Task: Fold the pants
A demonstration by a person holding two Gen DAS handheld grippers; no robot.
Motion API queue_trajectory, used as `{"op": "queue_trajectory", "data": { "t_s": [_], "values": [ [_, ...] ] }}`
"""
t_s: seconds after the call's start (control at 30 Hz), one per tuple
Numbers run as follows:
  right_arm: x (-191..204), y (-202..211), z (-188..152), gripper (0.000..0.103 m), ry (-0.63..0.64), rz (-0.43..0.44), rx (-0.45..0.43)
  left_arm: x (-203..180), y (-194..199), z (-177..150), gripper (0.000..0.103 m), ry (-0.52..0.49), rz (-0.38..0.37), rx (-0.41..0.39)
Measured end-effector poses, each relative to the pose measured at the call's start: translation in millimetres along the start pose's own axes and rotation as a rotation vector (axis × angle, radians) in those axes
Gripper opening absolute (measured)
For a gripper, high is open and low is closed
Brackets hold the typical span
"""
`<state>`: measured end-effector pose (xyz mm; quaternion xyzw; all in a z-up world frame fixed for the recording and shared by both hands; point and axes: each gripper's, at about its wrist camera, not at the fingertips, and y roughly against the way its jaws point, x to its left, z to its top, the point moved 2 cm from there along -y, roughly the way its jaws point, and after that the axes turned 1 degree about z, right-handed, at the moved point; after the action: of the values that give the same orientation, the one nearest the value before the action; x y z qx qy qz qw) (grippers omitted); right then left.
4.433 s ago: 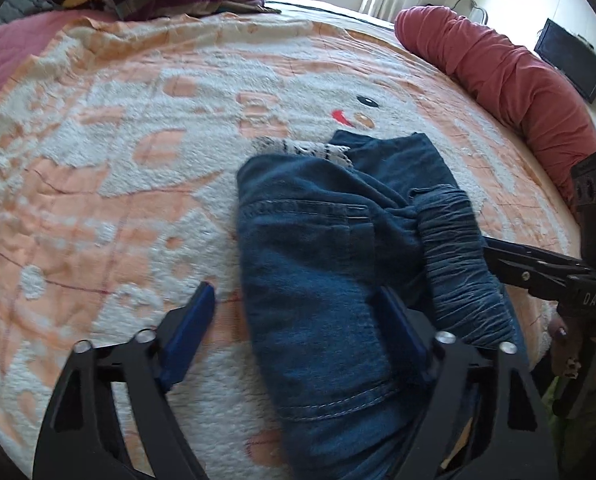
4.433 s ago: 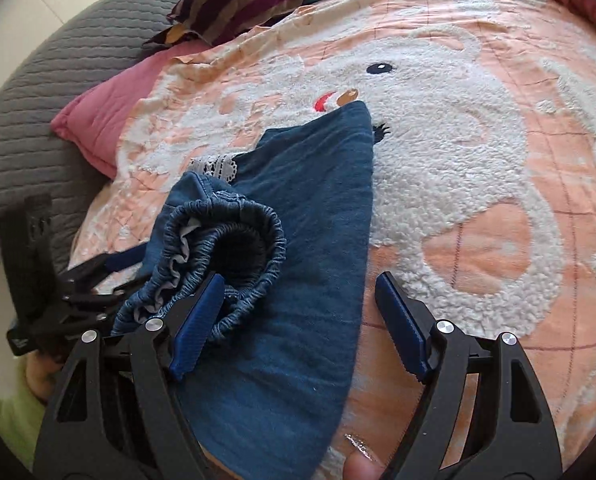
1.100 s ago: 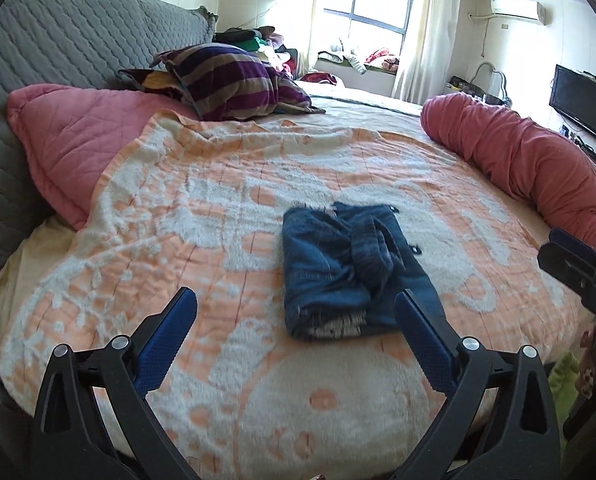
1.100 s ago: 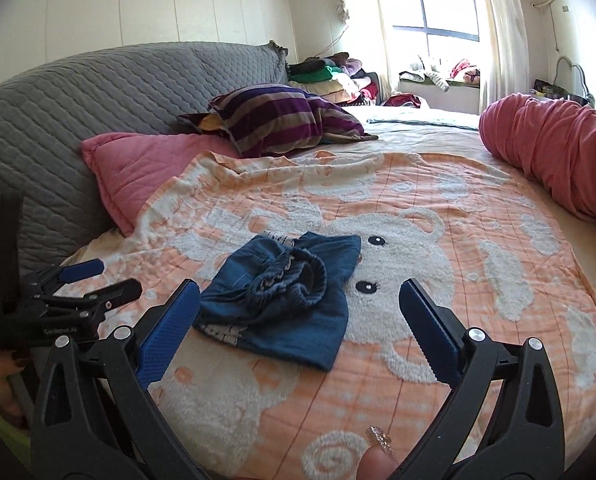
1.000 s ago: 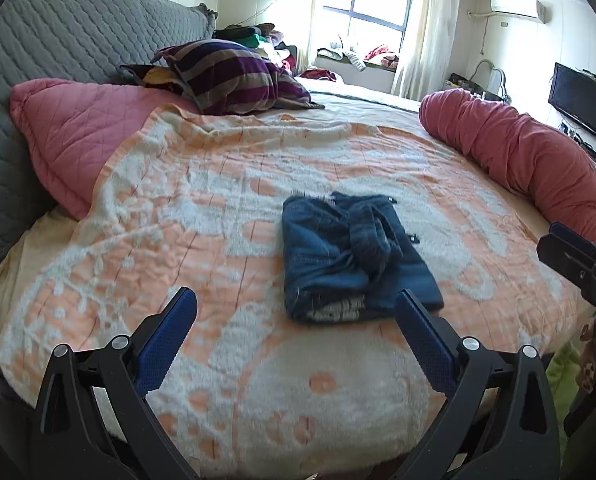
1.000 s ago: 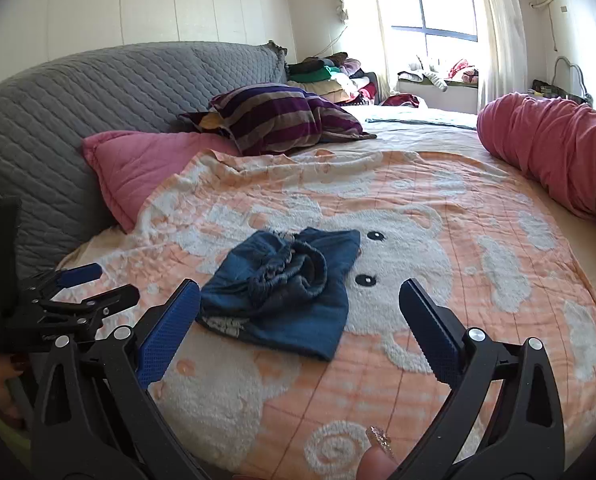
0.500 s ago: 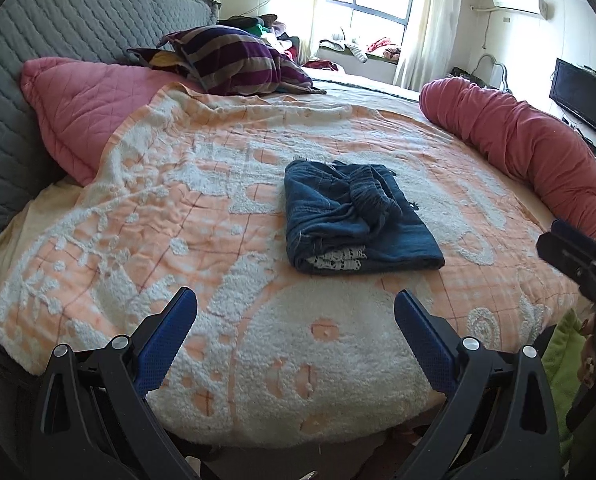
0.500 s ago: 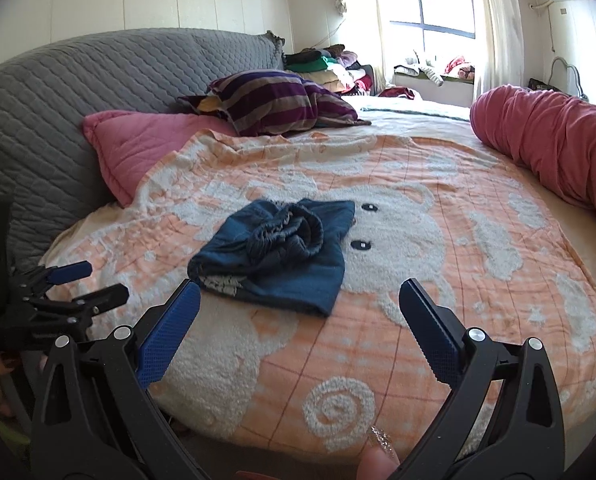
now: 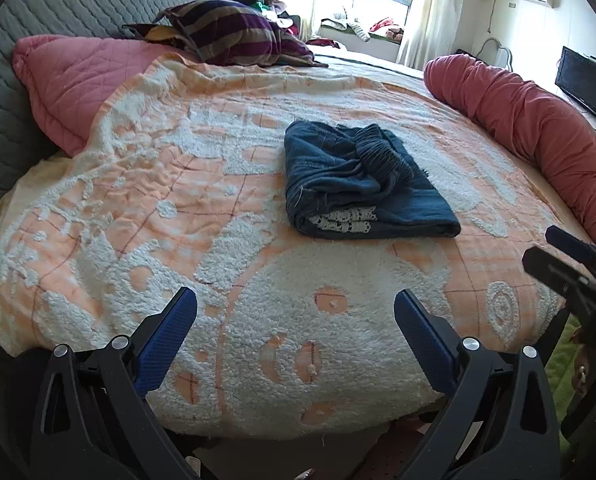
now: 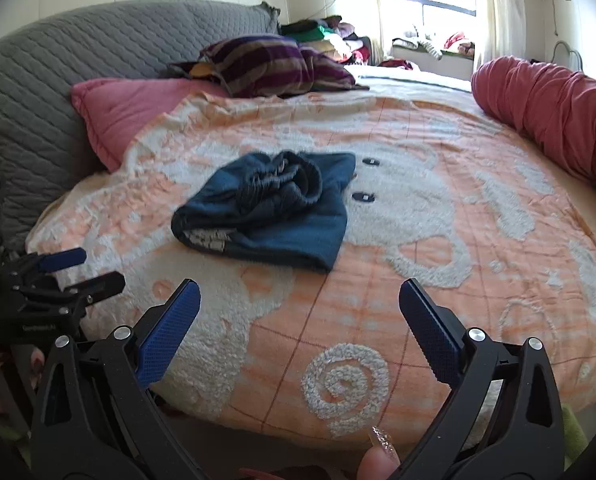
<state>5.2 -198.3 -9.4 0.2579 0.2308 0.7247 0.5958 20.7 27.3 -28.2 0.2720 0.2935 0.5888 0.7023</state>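
- Left gripper point(image 9: 296, 316) spread wide, blue pads gripping nothing, held off the near edge of the bed.
- Right gripper point(image 10: 299, 308) likewise spread wide and holding nothing, also beyond that near edge; left one seen at 9 o'clock in the right wrist view.
- Bare stretch of orange-and-white blanket point(image 9: 258, 300) between the pads and the pants.
- Folded pants point(image 9: 357, 176) lay at 12 o'clock in the left view, at 11 o'clock in the right view point(image 10: 270, 208), elastic waistband bunched on top, well apart from both grippers.
- Pink pillow point(image 9: 70, 80) at 10 o'clock, red bolster point(image 9: 537, 124) along the 2 o'clock edge, striped cushion point(image 10: 270, 64) at 12 o'clock by the grey headboard point(image 10: 58, 76).
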Motion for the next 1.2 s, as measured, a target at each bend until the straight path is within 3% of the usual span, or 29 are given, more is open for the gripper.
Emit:
{"op": "queue_trajectory", "data": {
  "t_s": [0.4, 1.2],
  "values": [
    [-13.6, -22.9, -10.5, 0.094, -0.049, -0.008, 0.037, -2.4, -20.2, -4.6, 0.099, -0.004, 0.001, 0.032],
    [-16.3, -17.2, -9.3, 0.094, -0.057, -0.012, 0.027, -2.3, -13.4, -2.8, 0.099, -0.004, 0.017, 0.025]
  ]
}}
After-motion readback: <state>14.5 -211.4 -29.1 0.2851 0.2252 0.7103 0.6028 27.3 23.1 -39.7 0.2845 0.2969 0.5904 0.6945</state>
